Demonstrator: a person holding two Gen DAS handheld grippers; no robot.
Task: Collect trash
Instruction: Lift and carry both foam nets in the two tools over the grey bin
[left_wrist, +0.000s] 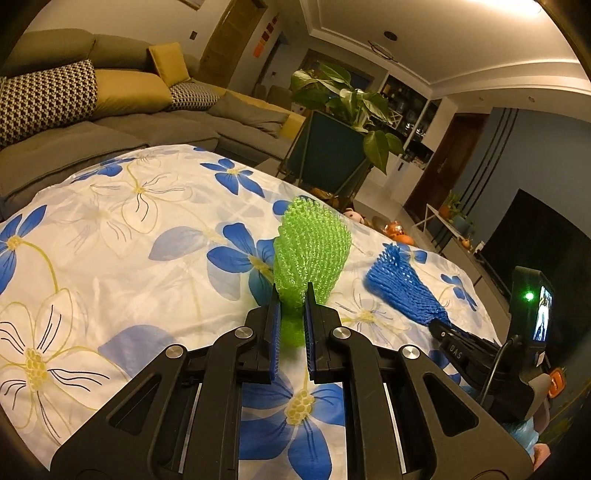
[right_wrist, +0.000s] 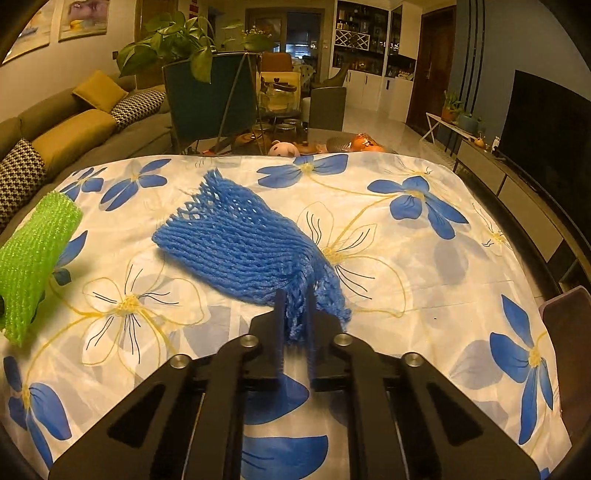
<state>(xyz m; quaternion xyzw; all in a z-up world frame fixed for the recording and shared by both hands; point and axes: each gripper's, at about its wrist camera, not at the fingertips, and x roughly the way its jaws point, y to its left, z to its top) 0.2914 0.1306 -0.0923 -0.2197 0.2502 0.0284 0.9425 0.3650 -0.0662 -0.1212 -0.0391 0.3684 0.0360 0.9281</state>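
Left wrist view: left gripper (left_wrist: 291, 295) has its fingers (left_wrist: 274, 314) closed narrow on the lower end of a green foam net (left_wrist: 312, 247), which stands up from the grip above the flowered cloth (left_wrist: 122, 229) covering the surface. To the right, the right gripper (left_wrist: 448, 334) holds a blue foam net (left_wrist: 400, 286) by one end. Sofa (left_wrist: 110, 103) and potted plant (left_wrist: 351, 99) behind. Right wrist view: right gripper (right_wrist: 295, 314), fingers (right_wrist: 279, 321) pinched on the frayed end of the blue foam net (right_wrist: 240, 243), the rest lying over the cloth (right_wrist: 406, 280). Green foam net (right_wrist: 33, 251) at left edge.
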